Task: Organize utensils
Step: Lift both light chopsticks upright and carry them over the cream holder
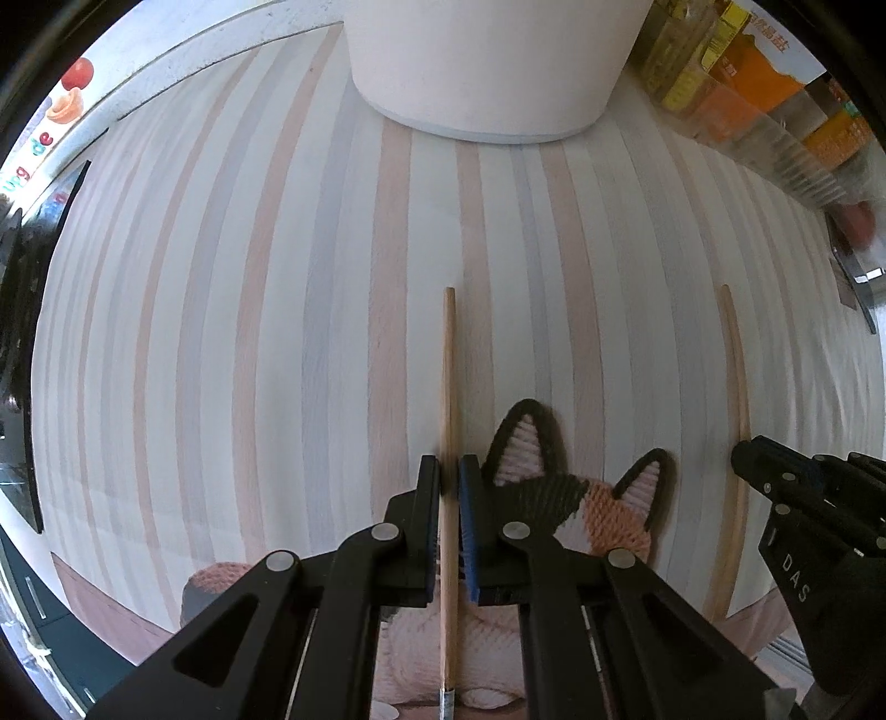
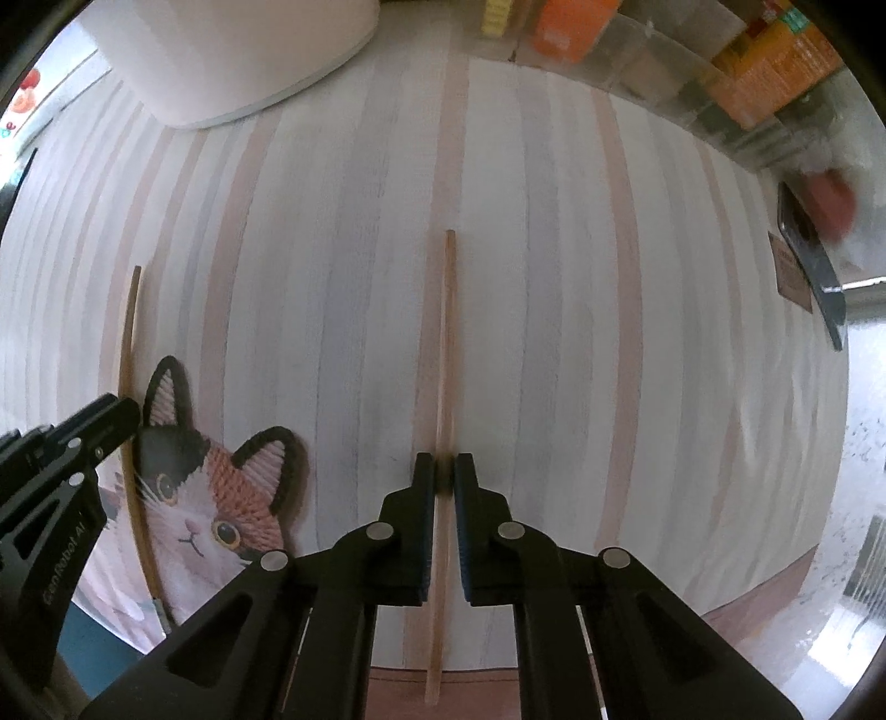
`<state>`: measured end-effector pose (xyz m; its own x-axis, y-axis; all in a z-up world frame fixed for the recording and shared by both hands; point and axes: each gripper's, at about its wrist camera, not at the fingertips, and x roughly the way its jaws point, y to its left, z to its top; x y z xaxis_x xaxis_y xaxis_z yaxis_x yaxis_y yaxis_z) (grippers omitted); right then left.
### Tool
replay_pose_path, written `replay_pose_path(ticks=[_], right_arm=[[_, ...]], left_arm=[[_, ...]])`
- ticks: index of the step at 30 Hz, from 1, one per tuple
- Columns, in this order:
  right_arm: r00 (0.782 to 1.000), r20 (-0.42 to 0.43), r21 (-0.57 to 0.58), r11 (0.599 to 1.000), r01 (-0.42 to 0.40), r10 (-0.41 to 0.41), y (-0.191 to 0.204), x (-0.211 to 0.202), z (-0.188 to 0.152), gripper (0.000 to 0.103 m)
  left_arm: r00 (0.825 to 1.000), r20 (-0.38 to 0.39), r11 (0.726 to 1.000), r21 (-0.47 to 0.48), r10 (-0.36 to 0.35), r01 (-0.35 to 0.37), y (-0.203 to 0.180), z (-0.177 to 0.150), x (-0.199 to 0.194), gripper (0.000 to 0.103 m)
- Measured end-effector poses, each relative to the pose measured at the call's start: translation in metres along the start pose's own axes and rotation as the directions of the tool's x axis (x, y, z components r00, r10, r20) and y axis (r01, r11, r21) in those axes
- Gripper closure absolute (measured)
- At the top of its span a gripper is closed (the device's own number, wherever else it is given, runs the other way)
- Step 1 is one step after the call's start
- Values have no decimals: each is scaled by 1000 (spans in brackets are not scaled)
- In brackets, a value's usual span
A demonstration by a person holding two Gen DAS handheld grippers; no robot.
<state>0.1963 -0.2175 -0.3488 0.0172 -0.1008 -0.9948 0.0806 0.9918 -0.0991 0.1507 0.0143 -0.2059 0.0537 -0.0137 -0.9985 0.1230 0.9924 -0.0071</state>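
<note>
Two wooden chopsticks lie lengthwise on a striped table. My left gripper (image 1: 449, 476) is shut on the left chopstick (image 1: 448, 376), which runs over a cat-shaped mat (image 1: 609, 509). My right gripper (image 2: 444, 473) is shut on the right chopstick (image 2: 446, 332). In the left wrist view the right gripper (image 1: 742, 454) shows at the right edge on the other chopstick (image 1: 736, 365). In the right wrist view the left gripper (image 2: 127, 415) shows at the left on its chopstick (image 2: 130, 332), beside the cat mat (image 2: 210, 509).
A large white round container (image 1: 487, 66) stands at the far side of the table, also in the right wrist view (image 2: 249, 50). Orange and yellow packages (image 1: 764, 72) in clear bins line the back right. A dark flat object (image 2: 814, 266) lies at the right edge.
</note>
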Motion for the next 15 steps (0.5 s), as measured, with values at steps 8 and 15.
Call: replay_pose_path(ticks=[8, 15], right_arm=[[998, 28, 37, 998, -53, 52, 0, 0, 0, 96], [982, 155, 33, 993, -118, 111, 5, -42, -11, 96]], left_arm=[[997, 77, 1000, 22, 18, -20, 0, -5, -31, 99], [978, 211, 1000, 28, 4, -10, 0, -7, -87, 99]])
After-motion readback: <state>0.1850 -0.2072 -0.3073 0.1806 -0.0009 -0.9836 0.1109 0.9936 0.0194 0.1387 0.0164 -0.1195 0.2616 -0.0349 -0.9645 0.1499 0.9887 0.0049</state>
